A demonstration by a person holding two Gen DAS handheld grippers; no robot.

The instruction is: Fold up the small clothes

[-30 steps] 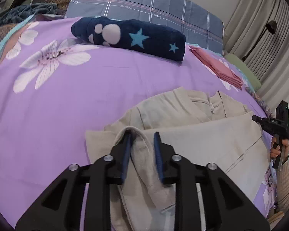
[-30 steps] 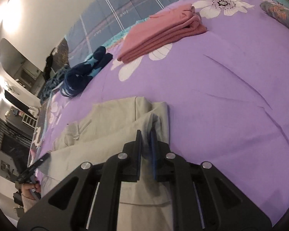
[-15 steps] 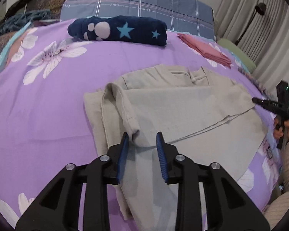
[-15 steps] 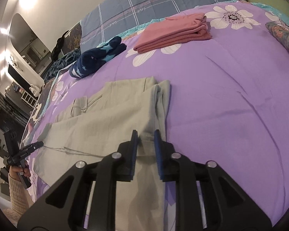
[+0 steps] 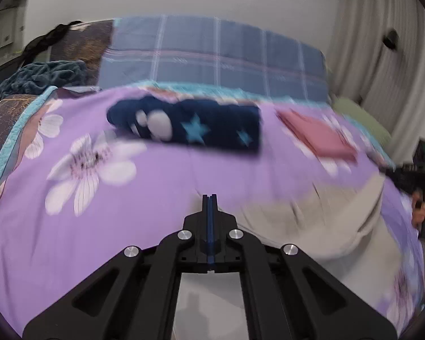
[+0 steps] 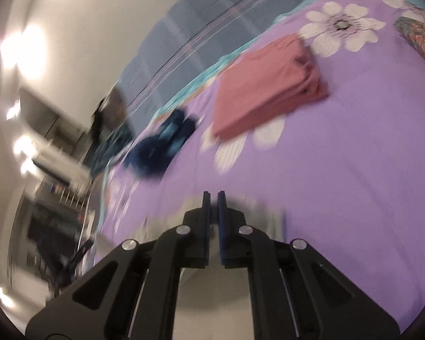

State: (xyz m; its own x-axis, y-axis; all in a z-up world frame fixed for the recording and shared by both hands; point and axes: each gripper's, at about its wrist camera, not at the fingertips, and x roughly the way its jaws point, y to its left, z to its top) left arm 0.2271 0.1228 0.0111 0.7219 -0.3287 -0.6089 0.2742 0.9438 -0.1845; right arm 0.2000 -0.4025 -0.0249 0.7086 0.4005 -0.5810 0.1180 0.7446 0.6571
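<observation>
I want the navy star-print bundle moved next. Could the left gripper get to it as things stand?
Probably not yet. The left gripper is shut, seemingly on the beige garment hanging beneath it. The way to the navy star-print bundle runs over bare purple bedspread, but the jaws would have to let go first.

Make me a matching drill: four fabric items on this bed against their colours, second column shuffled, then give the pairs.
Items:
1. pillow
2. rolled blanket
3. folded cloth
4. trousers

Colours:
A. beige
B. pink
C. grey-blue plaid
D. navy with stars

Pairs: 1-C, 2-D, 3-B, 4-A
</observation>
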